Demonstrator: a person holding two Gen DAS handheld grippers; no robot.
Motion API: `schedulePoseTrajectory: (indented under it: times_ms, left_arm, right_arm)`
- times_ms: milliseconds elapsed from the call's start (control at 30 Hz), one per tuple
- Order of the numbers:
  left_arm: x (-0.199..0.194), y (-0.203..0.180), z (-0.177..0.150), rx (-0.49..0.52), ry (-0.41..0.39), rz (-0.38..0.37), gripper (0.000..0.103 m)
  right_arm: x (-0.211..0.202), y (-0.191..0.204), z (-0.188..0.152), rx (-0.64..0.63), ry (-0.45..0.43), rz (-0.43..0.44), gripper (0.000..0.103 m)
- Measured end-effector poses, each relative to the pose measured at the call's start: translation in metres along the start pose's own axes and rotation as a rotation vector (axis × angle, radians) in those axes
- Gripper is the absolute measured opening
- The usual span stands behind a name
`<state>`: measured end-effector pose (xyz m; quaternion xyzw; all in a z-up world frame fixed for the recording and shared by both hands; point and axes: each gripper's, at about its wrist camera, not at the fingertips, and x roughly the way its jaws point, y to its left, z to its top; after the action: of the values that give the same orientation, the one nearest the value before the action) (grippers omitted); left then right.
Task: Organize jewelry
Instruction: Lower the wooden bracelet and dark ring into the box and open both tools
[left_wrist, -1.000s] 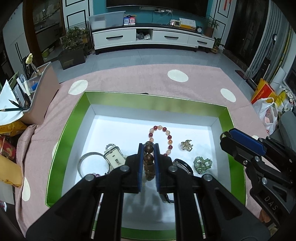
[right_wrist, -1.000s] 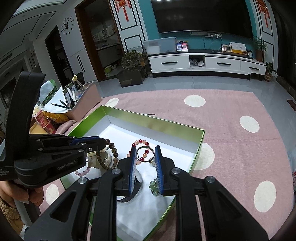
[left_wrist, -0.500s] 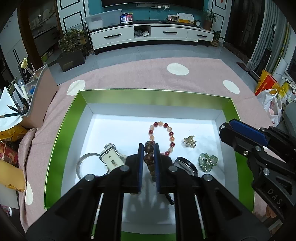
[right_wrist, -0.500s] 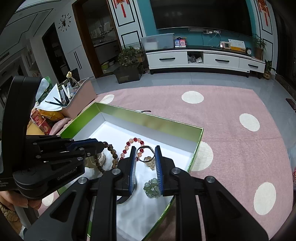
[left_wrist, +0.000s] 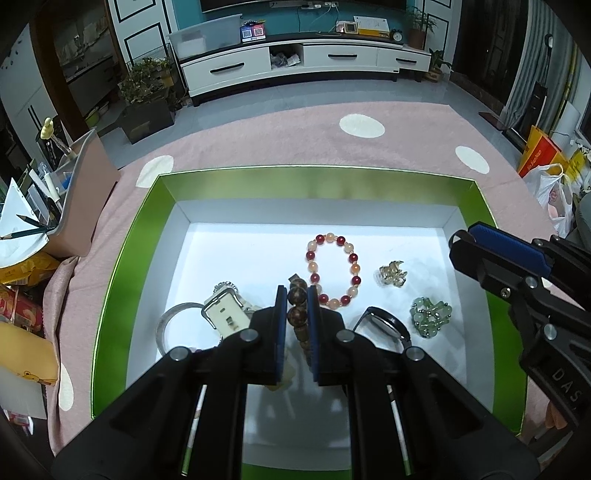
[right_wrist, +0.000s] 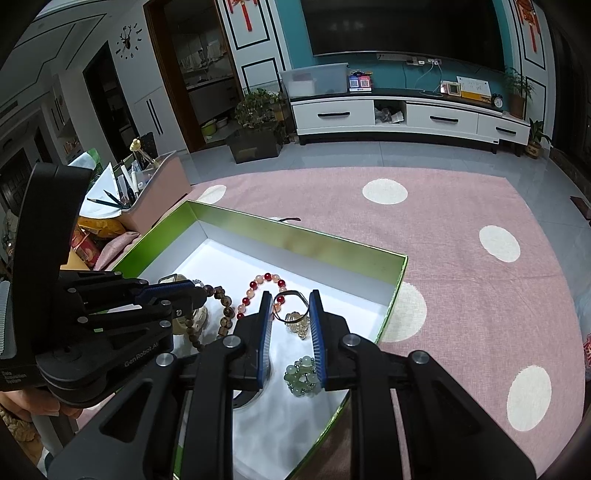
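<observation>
My left gripper (left_wrist: 297, 295) is shut on a dark brown bead bracelet (left_wrist: 297, 302) and holds it above the white floor of the green box (left_wrist: 122, 266); the bracelet hangs from it in the right wrist view (right_wrist: 225, 314). My right gripper (right_wrist: 290, 302) is open and holds nothing, over the box's right part. In the box lie a red and peach bead bracelet (left_wrist: 334, 271), a gold ring (left_wrist: 393, 273), a green bead cluster (left_wrist: 430, 317), a black watch (left_wrist: 384, 325), a silver bangle (left_wrist: 164, 325) and a square-faced watch (left_wrist: 225, 314).
The box (right_wrist: 303, 240) sits on a pink cloth with white dots (right_wrist: 461, 240). A pink bin with pencils and papers (left_wrist: 81, 206) stands to the left. A white TV cabinet (left_wrist: 295, 62) and potted plants (left_wrist: 147, 92) stand far behind.
Both grippers have risen and pulled back a little above the box. My left gripper still holds the brown bracelet. The right gripper stays open.
</observation>
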<state>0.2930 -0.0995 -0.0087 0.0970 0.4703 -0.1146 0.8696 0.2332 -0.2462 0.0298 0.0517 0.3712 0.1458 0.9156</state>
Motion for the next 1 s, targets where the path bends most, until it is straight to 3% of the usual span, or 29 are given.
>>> schedulePoseTrajectory:
  times_ms: [1000]
  left_arm:
    - [0.009, -0.004, -0.001, 0.046, 0.015, 0.047, 0.01]
  right_arm:
    - [0.013, -0.003, -0.002, -0.008, 0.037, -0.006, 0.02]
